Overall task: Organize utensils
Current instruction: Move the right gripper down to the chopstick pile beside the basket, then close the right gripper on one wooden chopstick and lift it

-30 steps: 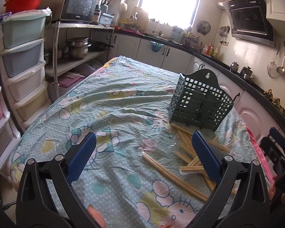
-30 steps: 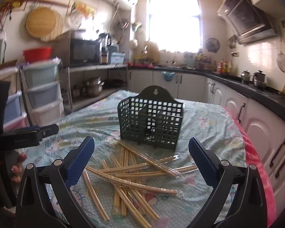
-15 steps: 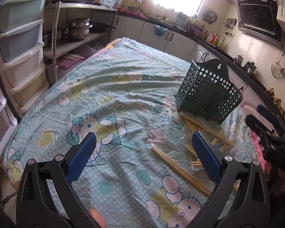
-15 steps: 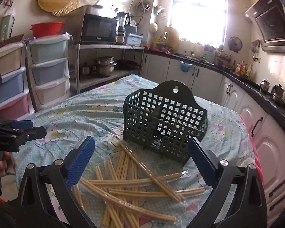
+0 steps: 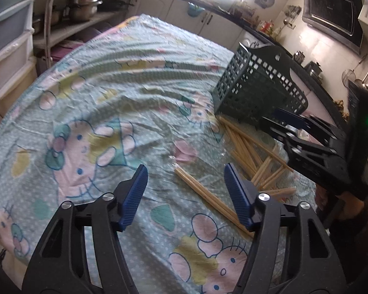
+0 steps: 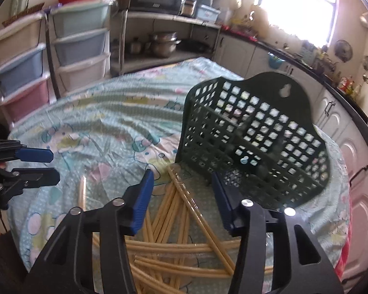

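Standing by: task barely begun. Left tool (image 5: 185,193) spread, empty, over one wrapped chopstick pair (image 5: 203,196) on the surface (image 5: 98,103). Right tool (image 6: 182,193) spread, empty, above scattered chopsticks (image 6: 184,242). Green basket (image 6: 252,142) appears empty.

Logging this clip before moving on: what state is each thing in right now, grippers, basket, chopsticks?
Left gripper: open, empty, above the tablecloth.
Right gripper: open, empty, over the chopsticks.
Green basket: upright on the tablecloth, no chopsticks visible inside.
Chopsticks: scattered, crossing one another in front of the basket.
Separate chopstick pair: lying apart from the pile, between the left gripper's fingers in view.
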The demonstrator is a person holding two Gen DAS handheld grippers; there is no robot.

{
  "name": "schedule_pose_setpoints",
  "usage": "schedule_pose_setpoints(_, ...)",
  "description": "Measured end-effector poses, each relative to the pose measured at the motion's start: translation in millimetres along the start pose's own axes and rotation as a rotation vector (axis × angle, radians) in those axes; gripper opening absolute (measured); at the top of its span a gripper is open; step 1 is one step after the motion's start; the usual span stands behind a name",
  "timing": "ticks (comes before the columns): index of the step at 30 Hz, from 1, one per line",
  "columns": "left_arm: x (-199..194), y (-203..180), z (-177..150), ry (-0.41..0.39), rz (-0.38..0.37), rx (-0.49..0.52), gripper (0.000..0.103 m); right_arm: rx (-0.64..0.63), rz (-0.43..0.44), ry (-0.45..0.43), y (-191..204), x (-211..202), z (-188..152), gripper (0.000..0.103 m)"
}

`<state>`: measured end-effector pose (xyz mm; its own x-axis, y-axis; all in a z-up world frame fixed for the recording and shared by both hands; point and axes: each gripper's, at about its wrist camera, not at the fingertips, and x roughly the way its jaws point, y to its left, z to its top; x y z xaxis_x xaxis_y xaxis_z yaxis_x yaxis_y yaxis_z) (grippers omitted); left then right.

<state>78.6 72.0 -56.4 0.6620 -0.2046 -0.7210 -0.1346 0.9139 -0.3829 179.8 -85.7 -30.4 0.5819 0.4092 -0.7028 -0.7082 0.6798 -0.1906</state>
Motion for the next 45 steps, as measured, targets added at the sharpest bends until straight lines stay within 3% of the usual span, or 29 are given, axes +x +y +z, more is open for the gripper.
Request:
schedule_pose_setpoints(4, 12, -1, -2, 0.050, -0.025, -0.009, 0.045, -0.029, 0.017, 0.047, 3, 22, 2, 0.038)
schedule_pose_setpoints(11, 26, 0, 0, 0.104, -0.050, -0.046, 0.041, -0.062, 0.050, 0.111, 9, 50, 6, 0.035)
schedule_pose_setpoints(26, 53, 10, 11, 0.199, -0.058, -0.174, 0.032, -0.135, 0.025, 0.214, 20, 95, 14, 0.020)
schedule_pose_setpoints(39, 60, 26, 21, 0.241, -0.035, -0.246, 0.009, -0.108, 0.080, 0.161, 14, 79, 28, 0.006)
schedule_pose_setpoints(45, 52, 33, 28, 0.228, -0.049, -0.249, 0.006, -0.046, 0.111, 0.109, -4, 54, 28, 0.006)
